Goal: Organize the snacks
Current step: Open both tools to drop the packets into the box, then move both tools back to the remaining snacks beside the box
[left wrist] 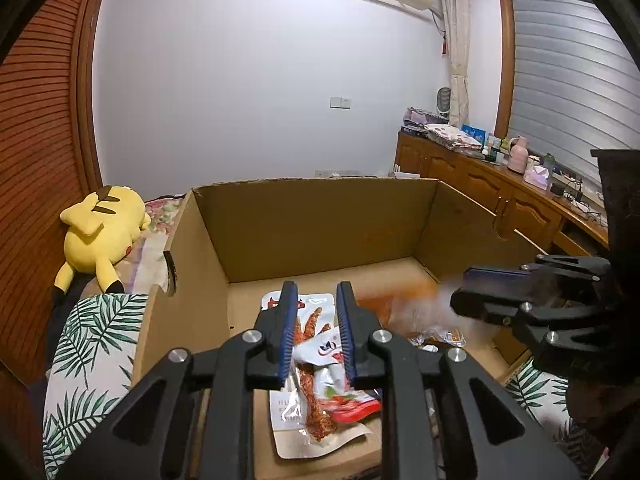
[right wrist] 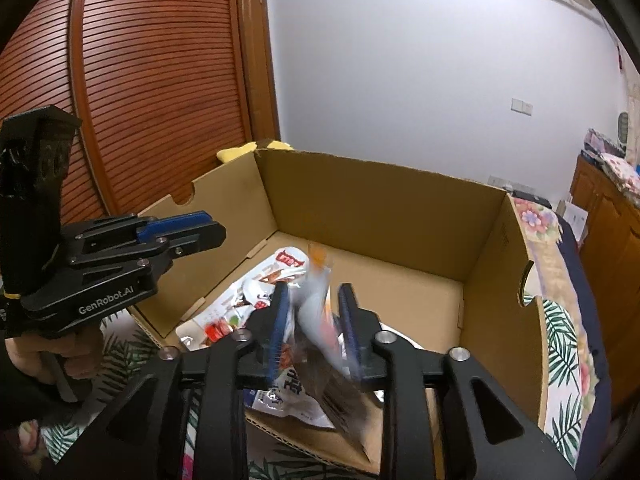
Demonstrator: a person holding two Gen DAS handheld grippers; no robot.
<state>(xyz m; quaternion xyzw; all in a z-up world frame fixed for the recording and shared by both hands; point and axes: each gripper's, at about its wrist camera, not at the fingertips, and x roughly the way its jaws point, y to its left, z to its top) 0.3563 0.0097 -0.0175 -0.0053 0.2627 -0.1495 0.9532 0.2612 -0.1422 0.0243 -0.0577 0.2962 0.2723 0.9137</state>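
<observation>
We see a blurry snack bag (right wrist: 320,320) dropping loose between our right gripper (right wrist: 314,320) open fingers into the box (right wrist: 492,264), our left gripper (left wrist: 316,328) open too, bare floor at two o'clock.

A: Left cam?
B: Sits right behind the left claw (left wrist: 316,320), tilted down over the near rim of the cardboard box (left wrist: 320,216), close in. Past the claw: far box wall, white wall. Right claw (left wrist: 460,296) pokes in from its right.

A: Right cam?
B: Same setup behind its own claw, left claw (right wrist: 216,228) at its left, wardrobe beyond.

A: Overlap?
B: Box interior, snack packs (right wrist: 276,276) on the floor, rear wall.
</observation>
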